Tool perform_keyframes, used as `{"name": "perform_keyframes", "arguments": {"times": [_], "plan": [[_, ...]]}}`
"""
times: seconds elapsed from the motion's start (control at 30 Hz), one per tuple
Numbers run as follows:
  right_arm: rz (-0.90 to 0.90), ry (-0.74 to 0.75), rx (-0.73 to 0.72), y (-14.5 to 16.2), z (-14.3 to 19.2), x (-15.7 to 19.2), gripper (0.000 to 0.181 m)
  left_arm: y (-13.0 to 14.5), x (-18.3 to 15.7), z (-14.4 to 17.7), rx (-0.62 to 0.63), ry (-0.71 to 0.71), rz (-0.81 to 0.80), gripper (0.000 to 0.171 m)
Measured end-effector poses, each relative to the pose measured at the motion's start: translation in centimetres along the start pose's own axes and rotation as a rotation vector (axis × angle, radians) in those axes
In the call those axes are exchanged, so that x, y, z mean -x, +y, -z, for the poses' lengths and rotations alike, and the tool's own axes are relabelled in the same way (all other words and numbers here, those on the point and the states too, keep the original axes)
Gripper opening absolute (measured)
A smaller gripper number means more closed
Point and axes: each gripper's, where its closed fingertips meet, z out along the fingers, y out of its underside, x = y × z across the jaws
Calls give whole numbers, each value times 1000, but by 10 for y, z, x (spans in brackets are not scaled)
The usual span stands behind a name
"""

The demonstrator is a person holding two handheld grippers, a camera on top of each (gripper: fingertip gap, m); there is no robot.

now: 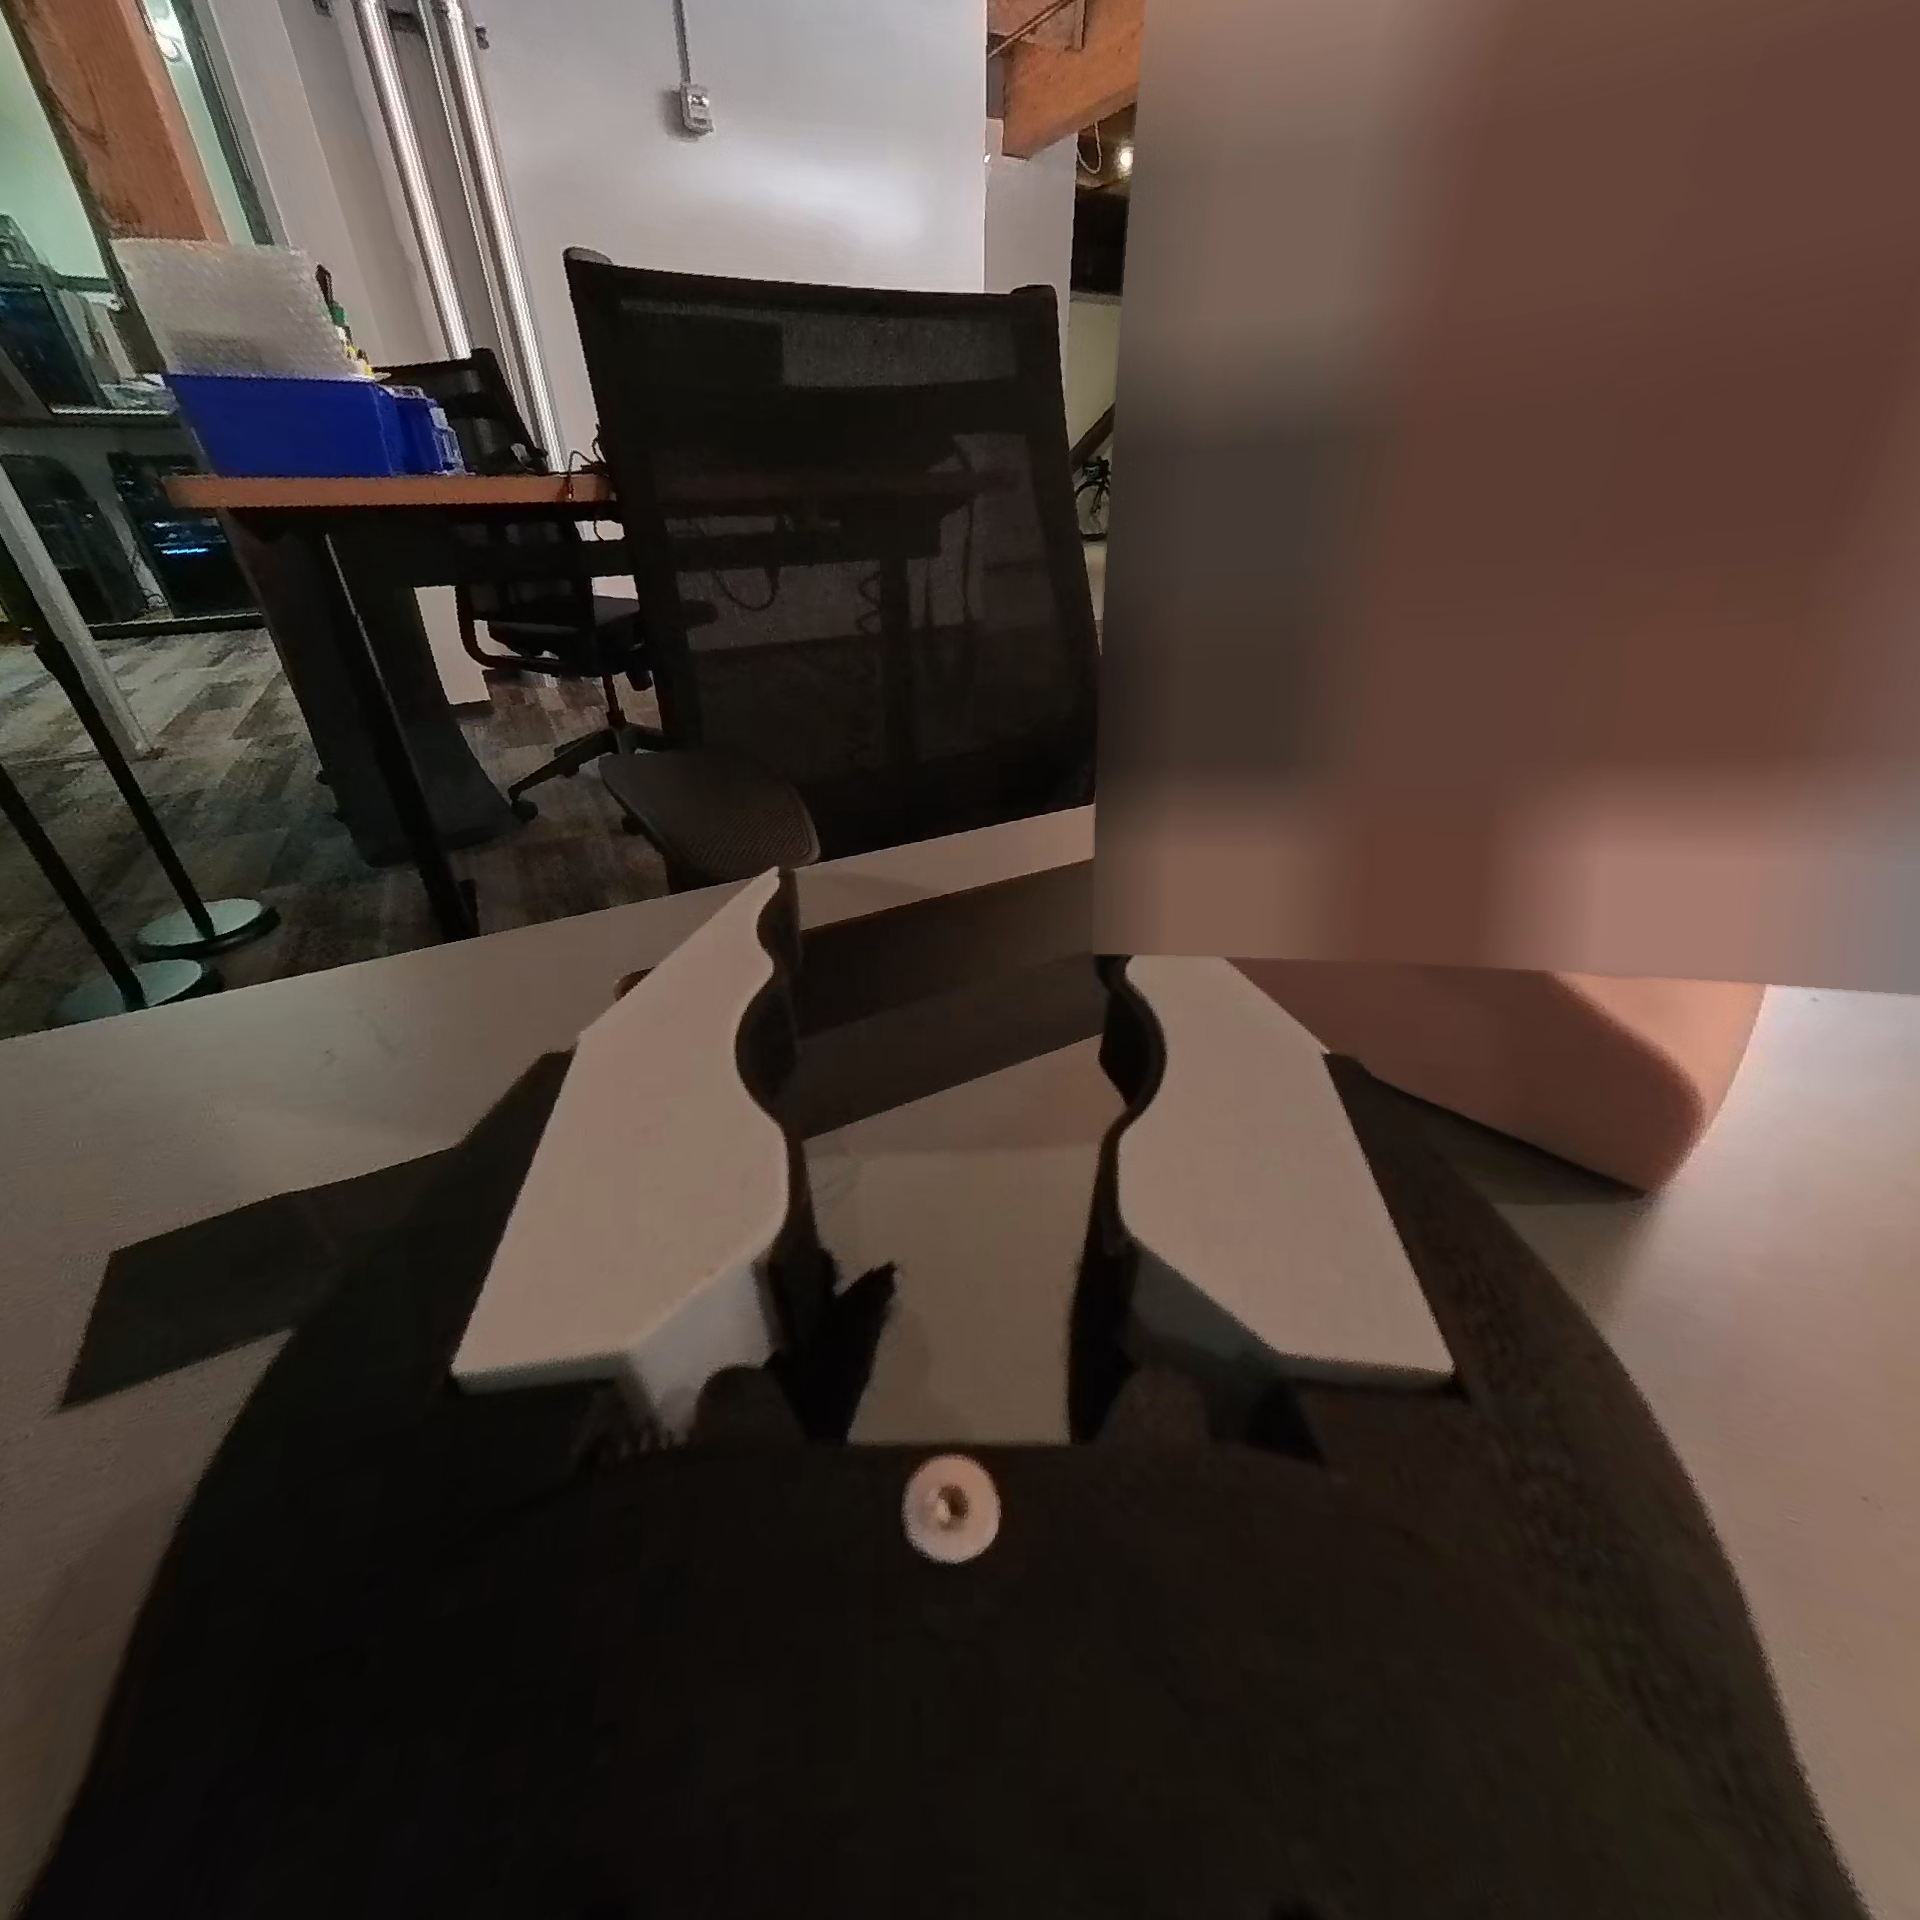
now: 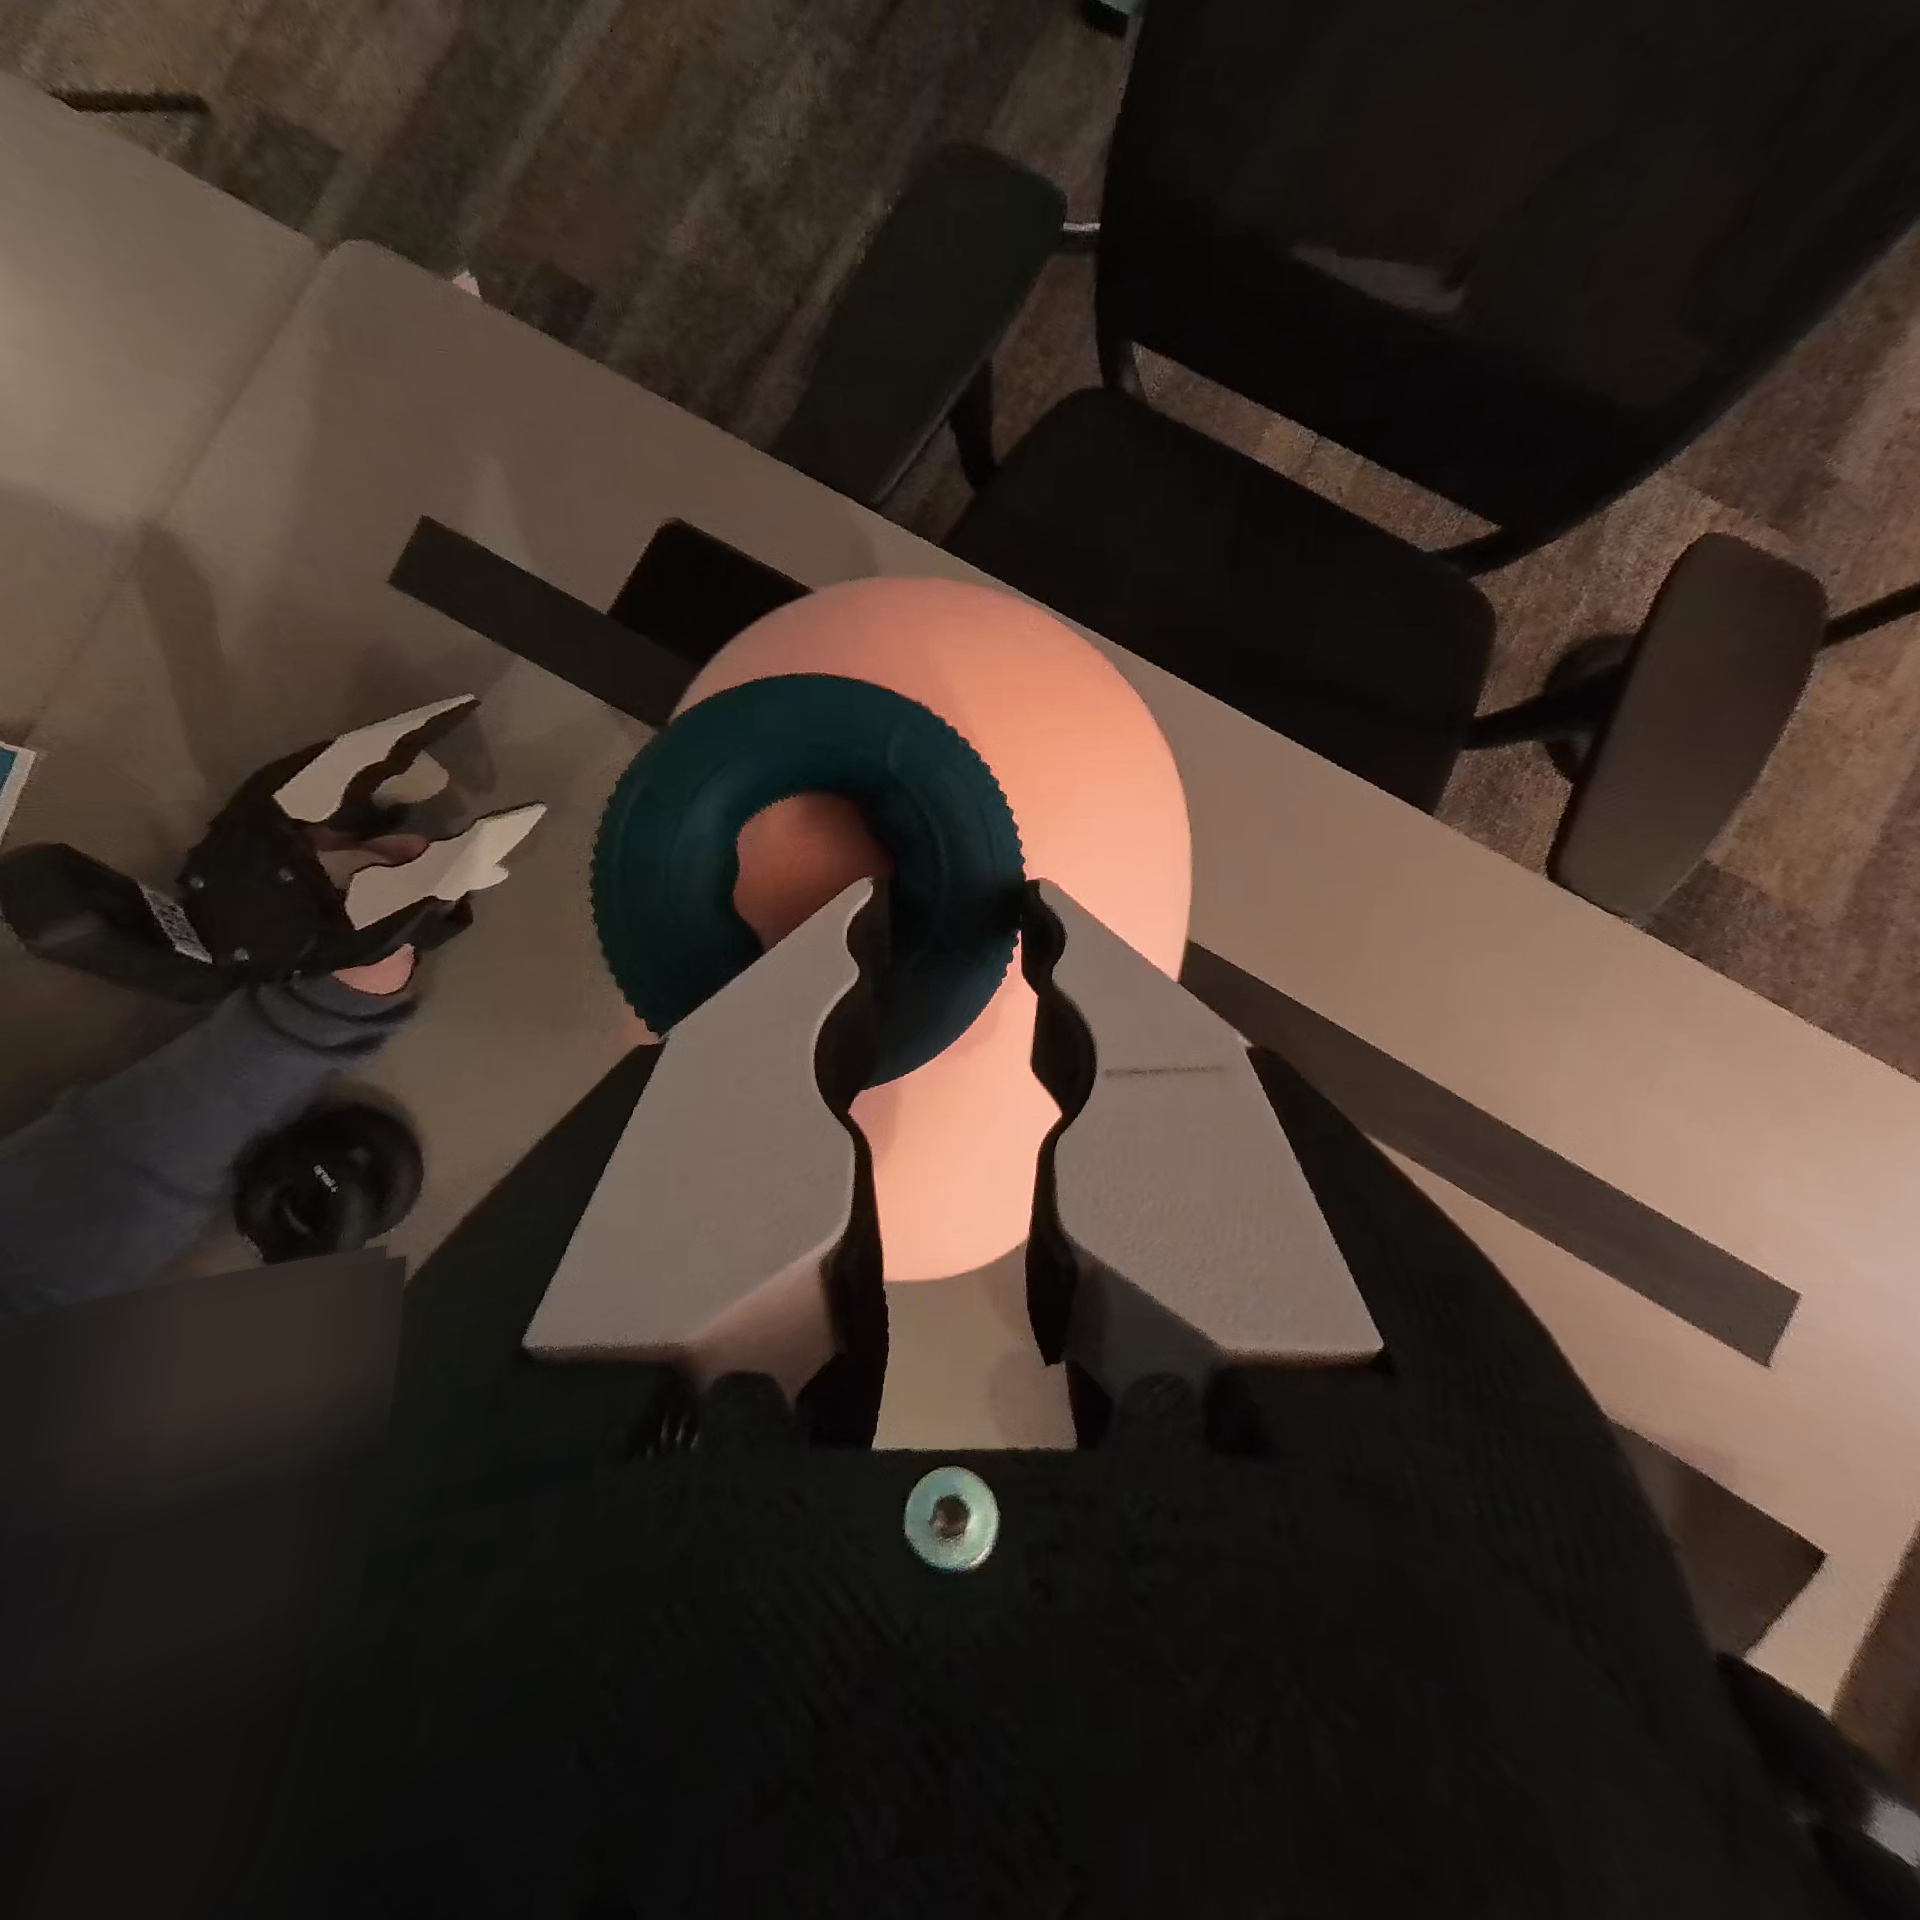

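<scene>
While the right gripper (image 2: pixel 951 904) points down from above the table (image 2: pixel 260 436), its jaws are closed on the near side of a dark teal ribbed ring (image 2: pixel 717 821), one finger reaching through the ring's hole and the other pressed against its outer rim. The ring hangs over a pale pink rounded object (image 2: pixel 1101 790) that stands near the table's far edge, by the strips of black tape (image 2: pixel 1455 1153); whether ring and object touch cannot be told from these views. Only a narrow part of the ring sits between the wavy pads, so it could pivot or slip out if the hold loosens, and a knock against the pink object could push that object toward the far edge, beyond which stand the black chairs (image 2: pixel 1299 520). To the left, well apart from the ring, the left gripper (image 1: pixel 940 997) rests low over the table with its jaws spread and nothing between them. Its own view shows bare table and tape ahead, and the pink object's base (image 1: pixel 1558 1081) just beside its right finger. A dark round item (image 2: pixel 327 1179) lies on the table near the person's sleeve (image 2: pixel 135 1122).
</scene>
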Motion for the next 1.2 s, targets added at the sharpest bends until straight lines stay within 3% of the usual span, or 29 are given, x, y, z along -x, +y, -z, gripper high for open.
{"name": "perform_keyframes", "arguments": {"times": [0.17, 0.23, 0.33, 0.47, 0.57, 0.67, 0.77, 0.97, 1.1, 1.2], "plan": [[20, 19, -15, 0, -1, 3, 26, 0, 0, 0, 0, -1, 1, 56], [25, 39, -33, -2, 0, 4, 44, 0, 0, 0, 1, -2, 2, 57], [36, 70, -108, -11, 10, 4, 56, 0, 1, 0, 1, -6, 4, 58], [87, 141, -353, -29, 44, 12, 60, 0, 3, 0, -1, -11, 18, 59], [247, 150, -592, -26, 71, 54, 49, -1, 5, 0, -5, -15, 32, 60], [411, 16, -607, 24, 48, 124, 44, -1, 6, 0, -9, -16, 49, 60], [550, -103, -468, 103, -14, 187, 44, -2, 8, 1, -14, -18, 66, 60], [633, -205, -269, 234, -127, 247, 39, -2, 9, 1, -18, -19, 73, 60], [488, -489, -177, 284, -156, 290, 35, -2, 7, 1, -15, -17, 56, 60], [463, -566, -130, 297, -163, 307, 30, -2, 6, 1, -12, -15, 46, 60]]}}
